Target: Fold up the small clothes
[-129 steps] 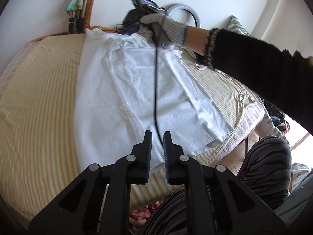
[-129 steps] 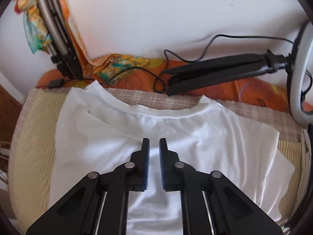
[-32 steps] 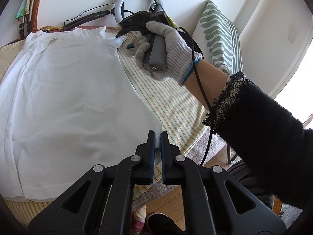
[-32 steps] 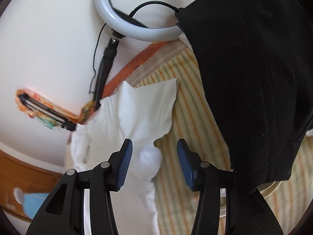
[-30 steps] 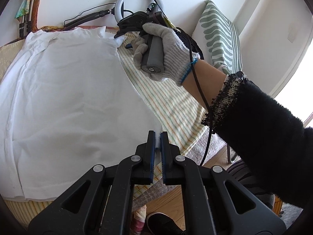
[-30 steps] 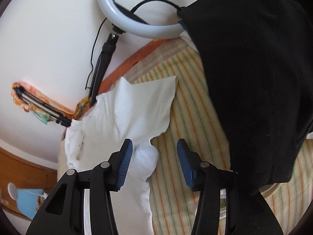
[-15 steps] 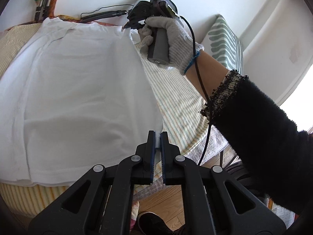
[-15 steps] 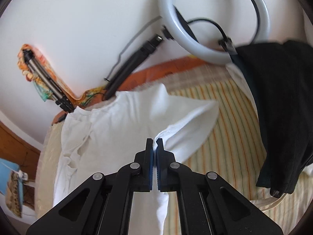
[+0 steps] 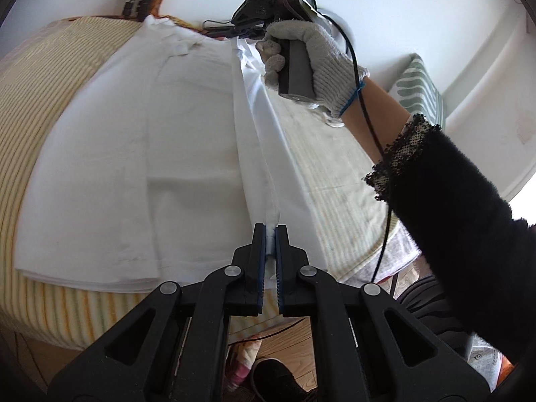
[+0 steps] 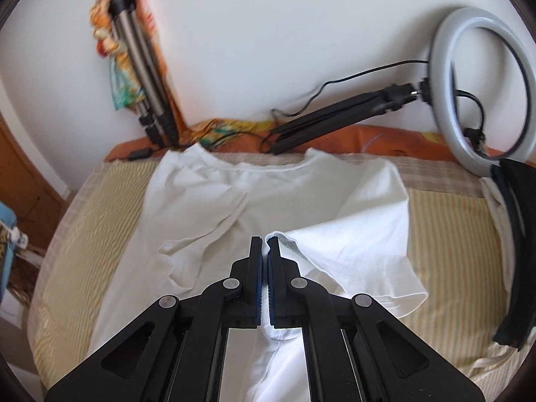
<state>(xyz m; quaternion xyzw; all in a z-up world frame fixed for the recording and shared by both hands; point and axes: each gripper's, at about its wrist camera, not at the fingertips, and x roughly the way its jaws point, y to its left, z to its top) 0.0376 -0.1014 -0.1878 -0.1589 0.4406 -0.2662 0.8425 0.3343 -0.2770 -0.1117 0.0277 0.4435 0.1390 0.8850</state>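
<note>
- I'm seeing the bed [image 10: 449,214] carrying the white T-shirt [image 9: 187,127], spread flat.
- My left hand-held gripper [image 9: 270,231] is pinching the shirt's bottom hem.
- My right hand-held gripper [image 10: 266,244] is clamping its sleeve edge, lifted inward.

so the plain white cotton t-shirt [image 10: 268,201] is spread on the yellow striped bed cover, neckline toward the wall. one side edge is lifted off the bed and stretched taut into a ridge, with that side's sleeve raised and folding in over the body
</note>
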